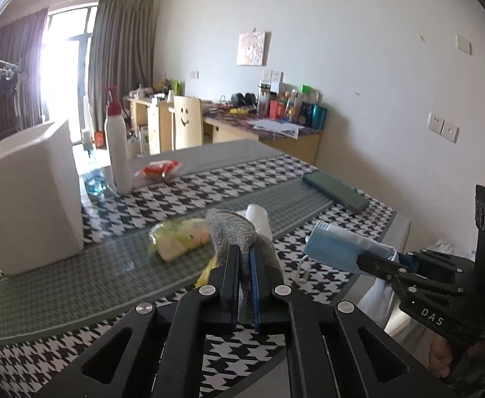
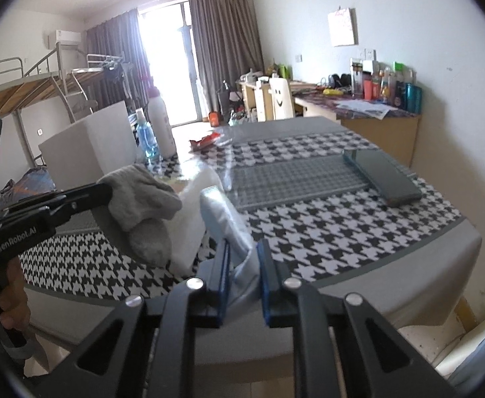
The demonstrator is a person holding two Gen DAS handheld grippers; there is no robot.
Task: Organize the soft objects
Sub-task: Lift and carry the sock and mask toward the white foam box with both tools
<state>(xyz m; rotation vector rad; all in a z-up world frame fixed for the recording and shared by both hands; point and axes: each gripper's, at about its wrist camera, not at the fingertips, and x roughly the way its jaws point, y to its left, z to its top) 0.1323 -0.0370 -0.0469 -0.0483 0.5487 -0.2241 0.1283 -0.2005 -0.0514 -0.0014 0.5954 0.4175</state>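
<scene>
On the far left of the desk (image 1: 302, 205) stands a white box (image 1: 27, 195), with a blue water bottle (image 1: 94, 179) and a white spray bottle (image 1: 118, 146) just beside it and a red wrapper (image 1: 157, 168) lying behind them. Nearer the middle, the left gripper (image 1: 242, 258) has its jaws clamped on a grey sock (image 1: 234, 229), which is lifted off the cloth; a yellow-green packet (image 1: 179, 237) and a white roll (image 1: 257, 219) lie just beyond it. To the right, the right gripper (image 2: 244, 262) has its jaws pinched on a pale blue face mask (image 2: 227, 222), also held up in the air near the sock. Further right a dark green case (image 1: 335, 190) lies on the checked cloth.

The sorting looks to be midway at best: both soft things are picked up, neither is put anywhere, and I cannot tell whether the box is meant to take them.

The desk wears a black-and-white houndstooth cloth with grey bands under clear glass. Behind it are grey curtains (image 2: 225, 49) at a bright window, a bunk bed (image 2: 33, 83), a chair (image 1: 186, 117) with a smiley face, and a cluttered side desk (image 1: 262, 126) against the white wall.
</scene>
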